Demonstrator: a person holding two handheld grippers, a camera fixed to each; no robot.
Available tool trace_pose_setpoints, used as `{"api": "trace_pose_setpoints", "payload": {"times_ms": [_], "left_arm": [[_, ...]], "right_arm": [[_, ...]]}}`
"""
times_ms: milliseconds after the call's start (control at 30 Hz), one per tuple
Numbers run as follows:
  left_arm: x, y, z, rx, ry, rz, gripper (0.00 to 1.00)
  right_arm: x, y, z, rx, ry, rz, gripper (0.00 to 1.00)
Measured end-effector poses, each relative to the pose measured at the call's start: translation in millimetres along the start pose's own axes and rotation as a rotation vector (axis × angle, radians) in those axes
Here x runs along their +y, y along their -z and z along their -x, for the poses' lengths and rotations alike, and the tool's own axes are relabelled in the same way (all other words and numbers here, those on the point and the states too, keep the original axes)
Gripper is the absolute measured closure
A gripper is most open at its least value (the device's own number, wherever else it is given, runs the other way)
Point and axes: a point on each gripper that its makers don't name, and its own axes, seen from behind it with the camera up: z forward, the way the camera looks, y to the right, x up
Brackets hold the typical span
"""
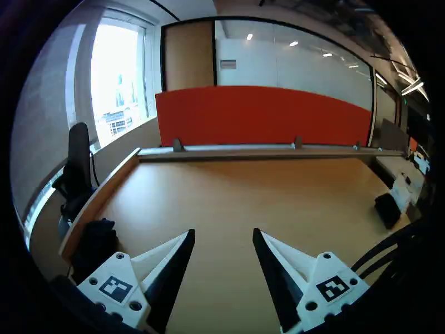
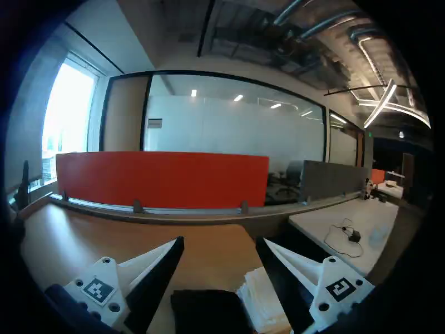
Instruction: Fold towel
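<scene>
left gripper (image 1: 223, 232) jaws spread, empty | right gripper (image 2: 219, 240) jaws spread, dark cloth (image 2: 210, 310) low centre beside pale stack (image 2: 260, 303) | we judge cloth soft, light, limp; we'd pinch corners

Bench (image 1: 233, 195): light wooden top, orange divider (image 1: 261, 114) along its far edge.
On it: black cloth (image 2: 208, 309) just beside white folded stack (image 2: 261, 300).

The left tongs (image 1: 223, 232) are hovering w/ jaws standing apart over a wooden bench (image 1: 239, 189). An orange divider (image 1: 261, 117) is running along its far edge, a window (image 1: 117, 83) is glowing at left by a black chair (image 1: 78, 161), and a small black item (image 1: 387, 210) is resting nr the right edge.
</scene>
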Motion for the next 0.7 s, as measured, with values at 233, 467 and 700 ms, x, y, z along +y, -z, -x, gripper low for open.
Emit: {"api": "trace_pose_setpoints", "payload": {"times_ms": [233,467,700], "left_arm": [[-11.3,5.1,-63.2,0.204,0.006,-0.022,0.24],[-13.2,9.5,-98.2,0.294,-0.008,-0.006,0.24],[-12.3,8.7,-110.5,0.321,-0.009,0.011,0.24]], "right_arm": [[-11.4,4.0,-9.4,0.007,-0.003,-0.032,0.00],[-19.8,4.9,-15.1,0.011,0.008,-0.055,0.00],[-33.2,5.4,-20.7,0.015,0.012,-0.075,0.00]]}}
